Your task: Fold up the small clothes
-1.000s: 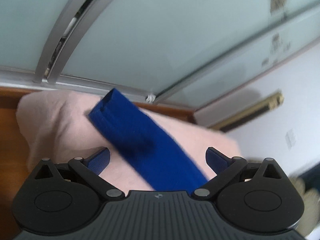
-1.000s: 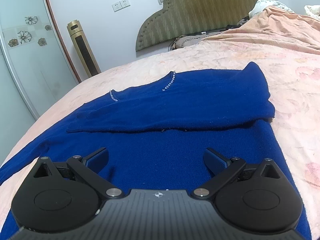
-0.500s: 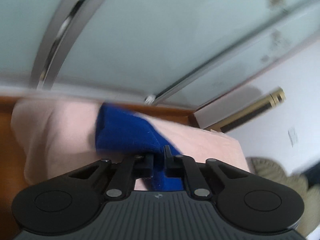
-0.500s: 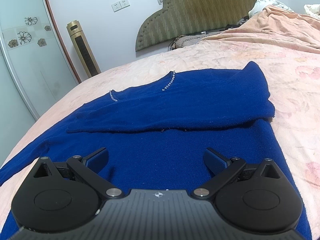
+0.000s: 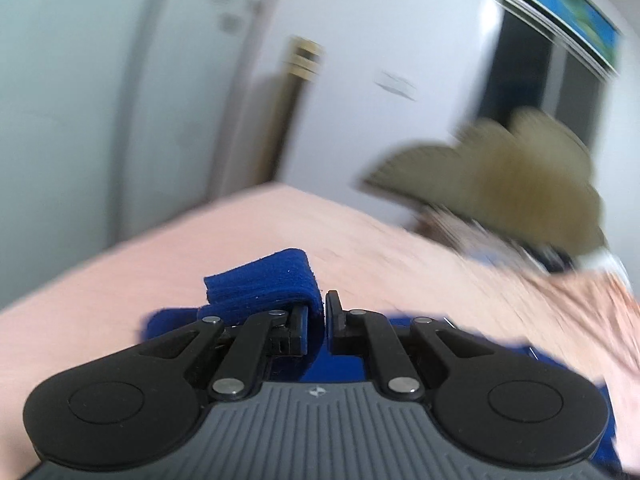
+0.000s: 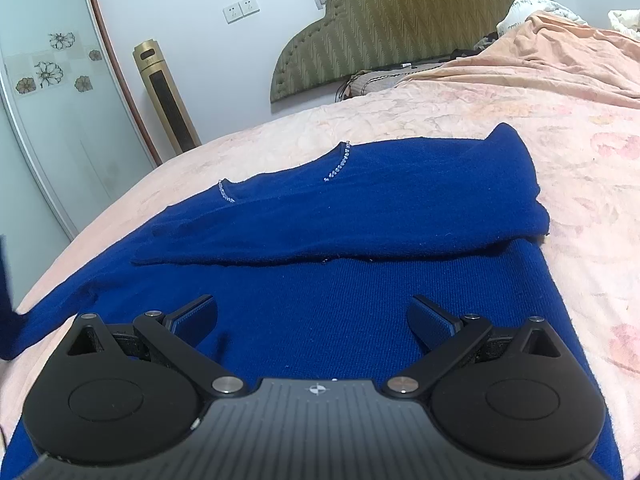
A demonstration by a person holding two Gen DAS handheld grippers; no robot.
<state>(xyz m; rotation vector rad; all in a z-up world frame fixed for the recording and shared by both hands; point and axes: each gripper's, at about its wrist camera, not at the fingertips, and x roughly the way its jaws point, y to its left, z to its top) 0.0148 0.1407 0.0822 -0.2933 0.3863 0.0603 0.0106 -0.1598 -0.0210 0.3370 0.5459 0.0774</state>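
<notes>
A blue knitted sweater [image 6: 360, 300] lies spread across the pink bedspread [image 6: 560, 128] of a bed, its body toward the right wrist camera and its neckline, edged with small clear beads [image 6: 338, 162], toward the headboard. One sleeve is folded across the chest, its long edge running from the right shoulder to the left side of the garment. The other sleeve [image 6: 48, 312] trails off to the left along the bed's edge. In the blurred left wrist view, the cuff end of a blue sleeve [image 5: 264, 286] is pinched in the left gripper [image 5: 324, 312], whose jaws are drawn almost together on the cloth; the ribbed cuff curls up and over to the left of the fingers, above the bedspread. The right gripper [image 6: 312, 316] hovers over the sweater's lower body with its jaws spread wide and nothing between them. Behind the bed stands an olive upholstered headboard [image 6: 400, 28], with crumpled bedding [image 6: 560, 8] piled at the far right. To the left stand a gold tower fan [image 6: 166, 96] against the white wall and a frosted sliding door with flower decals [image 6: 48, 72].
</notes>
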